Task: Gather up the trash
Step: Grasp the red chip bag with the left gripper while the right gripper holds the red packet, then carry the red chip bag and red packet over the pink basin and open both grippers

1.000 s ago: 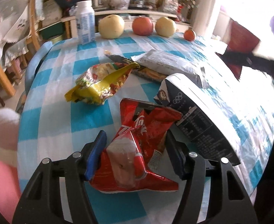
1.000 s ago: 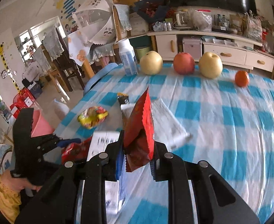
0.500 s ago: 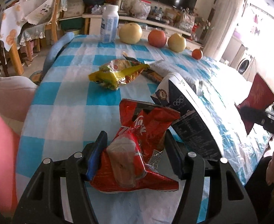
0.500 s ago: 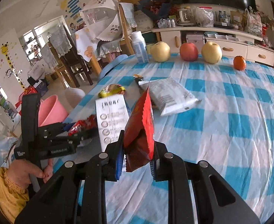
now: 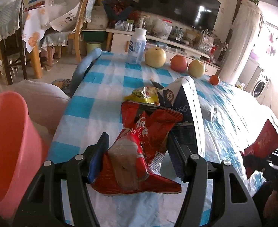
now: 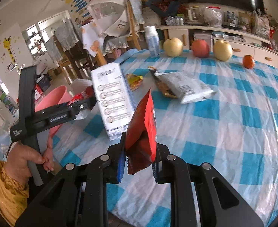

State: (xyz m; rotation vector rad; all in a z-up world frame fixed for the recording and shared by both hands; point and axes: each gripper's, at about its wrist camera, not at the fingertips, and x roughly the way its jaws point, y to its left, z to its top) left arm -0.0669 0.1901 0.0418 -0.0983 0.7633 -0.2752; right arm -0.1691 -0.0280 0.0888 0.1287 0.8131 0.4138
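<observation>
A living room, TV cabinet along the back wall, and up front a table (image 6: 233,117) in blue-and-white check cloth. At its far edge a white bottle (image 5: 137,46) stands beside a row of fruit: a pear (image 5: 155,57), an apple (image 5: 179,63), a second pear (image 5: 196,68) and a small orange (image 5: 214,79).

The left gripper (image 5: 137,155) is clamped on a crumpled red wrapper (image 5: 144,147), its two pads pressing the bag's sides, the bag sticking up and forward between them. A hand (image 6: 25,158) in a yellow sleeve holds that gripper's handle. Just beyond the wrapper a white-and-dark carton (image 5: 188,113) is seen edge-on; from the right view its printed face tilts up near the table's left edge. Behind it lies a yellow wrapper (image 5: 144,95).

The right gripper (image 6: 139,160) is closed narrowly on a flat red packet (image 6: 144,124), which stands upright between the pads, serrated edge up. Ahead of it on the cloth, well apart, lies a white bag (image 6: 184,87) with a dark-and-gold wrapper (image 6: 163,89) tucked against its left side.

Off the table's left edge sits a pink bin (image 5: 8,147), close to the left gripper; its inside is not shown clearly, so its contents cannot be told. A pale stool or cushion (image 5: 42,98) sits behind it.
</observation>
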